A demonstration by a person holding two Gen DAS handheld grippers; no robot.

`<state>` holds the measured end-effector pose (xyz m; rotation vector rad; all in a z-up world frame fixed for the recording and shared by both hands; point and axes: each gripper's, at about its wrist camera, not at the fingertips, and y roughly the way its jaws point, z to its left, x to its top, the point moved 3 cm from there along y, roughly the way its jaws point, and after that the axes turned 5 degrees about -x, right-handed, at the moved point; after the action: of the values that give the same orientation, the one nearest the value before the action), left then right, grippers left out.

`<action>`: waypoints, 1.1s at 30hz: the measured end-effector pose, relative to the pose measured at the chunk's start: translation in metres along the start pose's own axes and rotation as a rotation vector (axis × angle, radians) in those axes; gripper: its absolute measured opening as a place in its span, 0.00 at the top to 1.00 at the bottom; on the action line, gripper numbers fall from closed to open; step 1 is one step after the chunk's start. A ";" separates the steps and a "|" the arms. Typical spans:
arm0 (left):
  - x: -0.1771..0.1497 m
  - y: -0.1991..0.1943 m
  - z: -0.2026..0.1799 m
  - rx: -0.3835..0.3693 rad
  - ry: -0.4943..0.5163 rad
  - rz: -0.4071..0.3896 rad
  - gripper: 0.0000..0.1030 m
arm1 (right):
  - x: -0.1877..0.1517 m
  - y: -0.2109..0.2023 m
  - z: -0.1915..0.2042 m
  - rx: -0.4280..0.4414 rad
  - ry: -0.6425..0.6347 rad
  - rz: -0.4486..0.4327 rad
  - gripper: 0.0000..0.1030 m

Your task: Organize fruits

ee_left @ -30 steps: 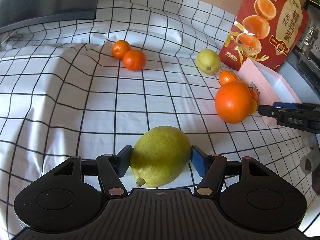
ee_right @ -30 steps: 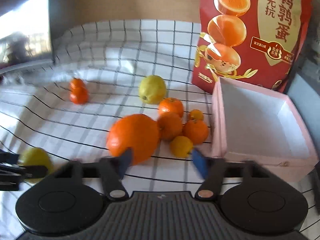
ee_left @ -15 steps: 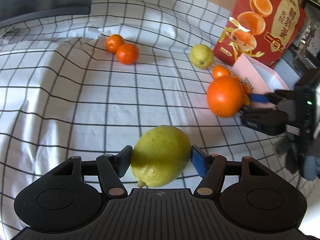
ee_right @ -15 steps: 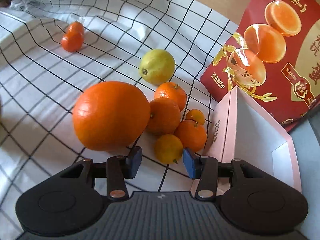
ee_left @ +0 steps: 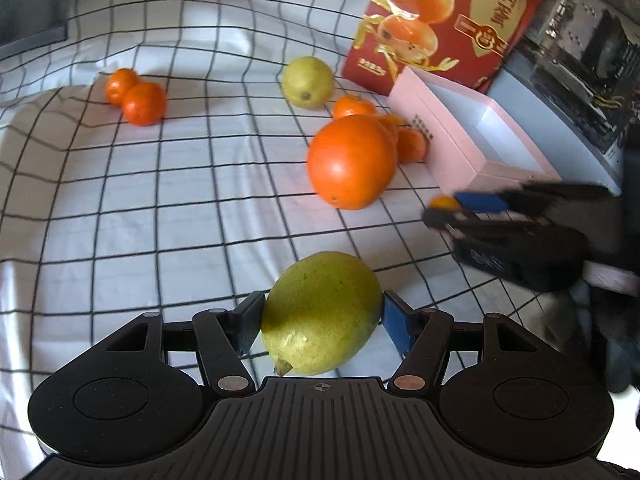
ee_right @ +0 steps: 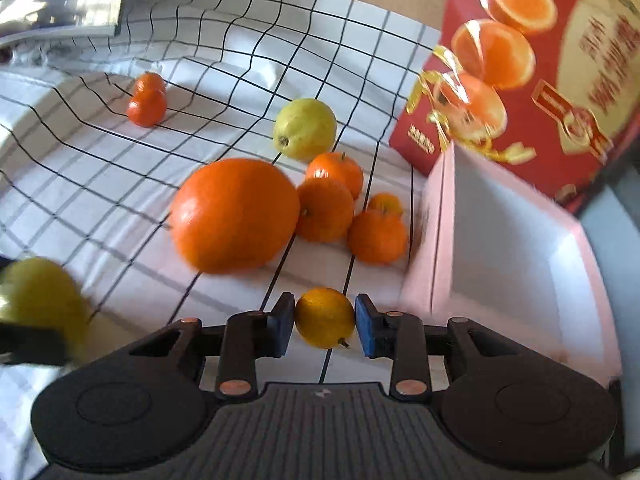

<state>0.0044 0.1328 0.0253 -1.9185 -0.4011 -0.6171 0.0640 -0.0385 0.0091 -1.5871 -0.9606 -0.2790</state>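
My left gripper (ee_left: 322, 318) is shut on a large yellow-green lemon (ee_left: 320, 304), its blue pads against both sides. The right gripper (ee_right: 324, 322) has its jaws closing on a small yellow citrus (ee_right: 325, 317), and the pads touch it left and right. In the left wrist view that gripper (ee_left: 440, 210) hangs just in front of the pink box (ee_left: 452, 152). A big orange (ee_right: 234, 214) lies left of the box, with several mandarins (ee_right: 324, 208) behind it. A second lemon (ee_right: 305, 128) lies farther back.
A red carton (ee_left: 448, 20) printed with orange halves stands behind the pink box's white inside (ee_right: 508, 240). Two mandarins (ee_left: 136, 96) sit together at the far left on the white checked cloth (ee_left: 180, 200). A dark panel (ee_left: 28, 0) borders the far left corner.
The right gripper's pads have closed onto the small yellow citrus that lay between them. My left gripper has carried the lemon toward the box and the big orange.
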 end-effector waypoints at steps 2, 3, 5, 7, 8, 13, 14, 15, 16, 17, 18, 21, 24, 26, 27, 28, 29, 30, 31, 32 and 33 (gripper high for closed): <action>0.003 0.004 -0.004 0.015 0.014 -0.002 0.33 | -0.012 -0.015 -0.007 0.022 0.050 0.008 0.69; 0.003 0.004 -0.005 0.018 0.016 -0.003 0.33 | -0.017 -0.020 -0.010 0.030 0.075 0.014 0.69; 0.006 0.007 -0.006 0.025 0.017 -0.002 0.33 | -0.029 -0.029 -0.021 0.050 0.145 0.036 0.69; 0.008 0.009 -0.006 0.026 0.018 0.001 0.34 | -0.039 -0.033 -0.029 0.062 0.195 0.056 0.68; 0.009 0.009 -0.006 0.027 0.017 0.001 0.34 | -0.045 -0.035 -0.034 0.068 0.218 0.068 0.68; 0.012 0.011 -0.005 0.018 0.013 0.004 0.33 | -0.062 -0.037 -0.038 0.079 0.260 0.083 0.60; 0.012 0.013 -0.004 0.014 0.013 0.013 0.33 | -0.064 -0.038 -0.036 0.072 0.260 0.083 0.59; 0.011 0.015 -0.004 0.004 0.011 0.027 0.33 | -0.065 -0.037 -0.036 0.066 0.266 0.083 0.55; 0.010 0.016 -0.003 -0.010 0.006 0.041 0.33 | -0.065 -0.036 -0.036 0.062 0.276 0.085 0.48; 0.009 0.018 -0.003 -0.022 -0.002 0.052 0.33 | -0.066 -0.037 -0.036 0.058 0.287 0.085 0.44; 0.007 0.019 -0.004 -0.027 -0.005 0.060 0.34 | -0.066 -0.036 -0.037 0.053 0.296 0.083 0.38; 0.005 0.019 -0.007 -0.016 0.019 0.060 0.33 | -0.068 -0.032 -0.037 0.037 0.312 0.085 0.32; 0.005 0.019 -0.008 -0.014 0.021 0.057 0.33 | -0.070 -0.028 -0.036 0.024 0.317 0.091 0.23; 0.005 0.019 -0.007 -0.019 0.016 0.054 0.33 | -0.072 -0.027 -0.036 0.009 0.324 0.086 0.19; 0.005 0.019 -0.007 -0.021 0.016 0.054 0.33 | -0.074 -0.027 -0.036 0.006 0.332 0.083 0.15; 0.005 0.019 -0.006 -0.022 0.016 0.054 0.33 | -0.075 -0.027 -0.037 0.004 0.334 0.078 0.12; 0.005 0.019 -0.006 -0.024 0.013 0.054 0.33 | -0.076 -0.027 -0.037 0.001 0.333 0.072 0.10; 0.005 0.019 -0.006 -0.024 0.013 0.055 0.33 | -0.078 -0.026 -0.039 0.000 0.340 0.073 0.05; 0.005 0.019 -0.006 -0.023 0.015 0.055 0.33 | -0.079 -0.025 -0.040 -0.003 0.347 0.080 0.00; 0.005 0.020 -0.006 -0.021 0.017 0.056 0.33 | -0.081 -0.024 -0.040 -0.004 0.350 0.088 0.00; 0.006 0.020 -0.006 -0.020 0.018 0.057 0.33 | -0.081 -0.024 -0.040 -0.004 0.347 0.085 0.00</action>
<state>0.0181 0.1194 0.0161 -1.9354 -0.3291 -0.6029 0.0086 -0.1104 -0.0157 -1.5157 -0.6238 -0.4795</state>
